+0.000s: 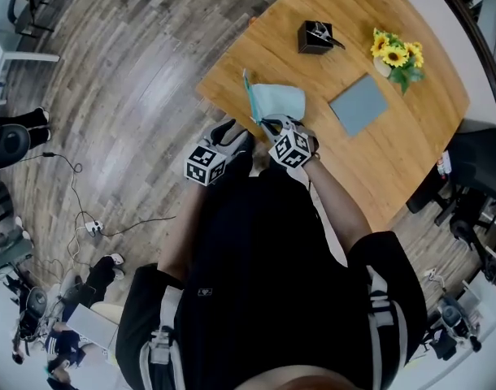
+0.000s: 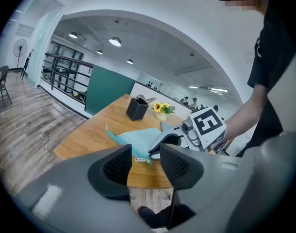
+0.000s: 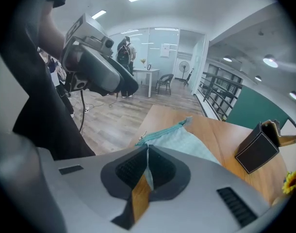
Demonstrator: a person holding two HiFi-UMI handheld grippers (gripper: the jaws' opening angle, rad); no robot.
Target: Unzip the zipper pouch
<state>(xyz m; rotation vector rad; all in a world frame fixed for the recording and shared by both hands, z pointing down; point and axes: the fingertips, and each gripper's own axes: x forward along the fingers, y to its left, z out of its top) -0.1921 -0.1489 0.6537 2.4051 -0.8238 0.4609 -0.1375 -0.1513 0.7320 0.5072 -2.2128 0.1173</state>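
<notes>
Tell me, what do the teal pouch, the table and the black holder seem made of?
The pouch looks like soft, thin fabric: it sags and creases. The table seems smooth wood or wood-look laminate: grain lines show. The holder is matte black, perhaps plastic or leatherette; too small to tell.

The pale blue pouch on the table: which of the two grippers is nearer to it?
Right. The right gripper is shut on the near edge of the pouch. The left gripper sits just short of it, jaws open, touching nothing.
</notes>
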